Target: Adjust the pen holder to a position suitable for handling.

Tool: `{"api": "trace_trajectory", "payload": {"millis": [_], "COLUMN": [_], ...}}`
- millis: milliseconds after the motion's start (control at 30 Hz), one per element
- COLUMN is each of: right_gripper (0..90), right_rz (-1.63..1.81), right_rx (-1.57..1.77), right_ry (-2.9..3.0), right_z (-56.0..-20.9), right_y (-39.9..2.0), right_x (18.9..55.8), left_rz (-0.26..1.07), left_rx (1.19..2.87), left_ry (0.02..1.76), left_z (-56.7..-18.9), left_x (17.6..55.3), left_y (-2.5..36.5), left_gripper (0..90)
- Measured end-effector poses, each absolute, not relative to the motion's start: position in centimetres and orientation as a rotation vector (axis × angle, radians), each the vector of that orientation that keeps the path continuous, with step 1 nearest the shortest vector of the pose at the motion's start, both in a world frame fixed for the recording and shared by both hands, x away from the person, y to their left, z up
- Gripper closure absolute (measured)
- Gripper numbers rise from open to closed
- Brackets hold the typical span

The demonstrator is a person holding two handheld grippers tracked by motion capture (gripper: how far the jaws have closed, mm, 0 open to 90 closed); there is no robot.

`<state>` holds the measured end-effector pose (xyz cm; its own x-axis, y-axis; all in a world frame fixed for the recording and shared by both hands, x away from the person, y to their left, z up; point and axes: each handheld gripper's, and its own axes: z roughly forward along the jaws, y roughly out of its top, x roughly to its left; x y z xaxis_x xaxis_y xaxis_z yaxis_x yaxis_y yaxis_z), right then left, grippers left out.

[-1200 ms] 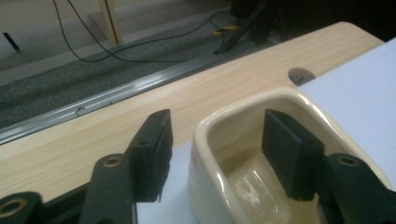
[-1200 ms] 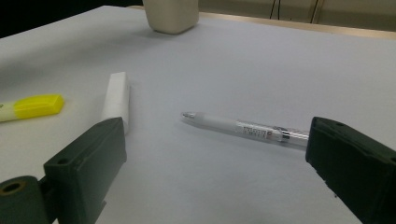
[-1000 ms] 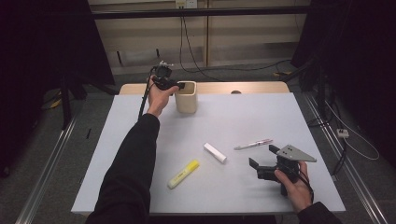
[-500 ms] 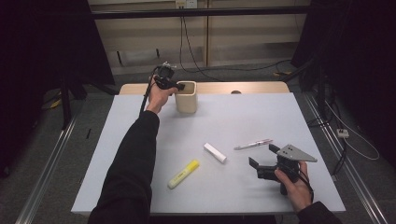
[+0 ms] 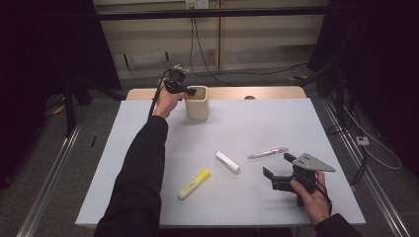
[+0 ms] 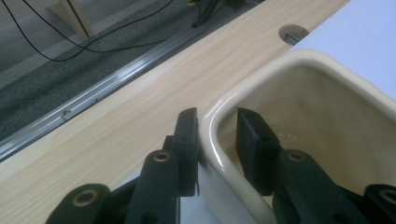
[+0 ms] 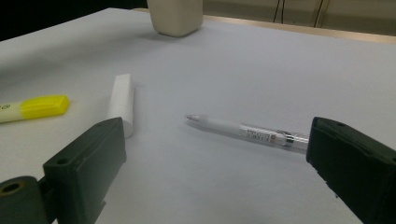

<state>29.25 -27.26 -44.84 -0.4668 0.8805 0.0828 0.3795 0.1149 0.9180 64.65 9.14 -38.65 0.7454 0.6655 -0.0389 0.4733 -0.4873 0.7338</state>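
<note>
At the far edge of the surface (image 5: 148, 148), the wall of the cream cup (image 5: 197, 102) is pinched by the left gripper (image 6: 217, 135), one of its fingers (image 6: 187, 140) outside the rim and the other inside. Those fingers have just been closing; half a second ago and a second ago the same hand was already poised at the cup, so the change is the clamp itself, with the rim between the fingers. It is judged from this that the cup is now secured and can be lifted, dragged or steadied for loading. The right gripper (image 5: 281, 173) is held low near the front right corner, its fingers spread wide and pinching nothing; its place is matched in the earlier pictures. Just ahead of its fingers and between them a clear pen (image 7: 247, 131) is seen lying flat, with a white stick (image 7: 121, 103) beyond the left-hand finger and a yellow highlighter (image 7: 35, 107) farther out on that side. Counted: one cup, one pen, one white stick, one highlighter, two grippers. All three writing things are well apart from the cup.
</note>
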Motion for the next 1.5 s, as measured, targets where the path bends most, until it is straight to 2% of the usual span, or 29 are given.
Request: {"api": "trace_trajectory", "payload": {"millis": [500,1067,1500], "right_gripper": [5.1,5.1,5.0], "right_rz": [1.336,1.337,1.341], "right_rx": [1.221,1.214,1.203], "right_ry": [1.909,1.917,1.919], "right_z": [-44.9,-44.9,-44.8], "right_y": [-27.2,-27.1,-27.0], "right_x": [29.4,29.3,29.2], "left_rz": [0.306,0.344,0.350], "left_rx": [2.140,2.160,2.138], "left_ry": [1.004,1.018,1.016], "left_z": [-38.6,-37.5,-36.3], "left_x": [64.5,63.3,60.6], "left_y": [9.7,9.9,10.5], "left_gripper": [71.5,71.4,71.3]}}
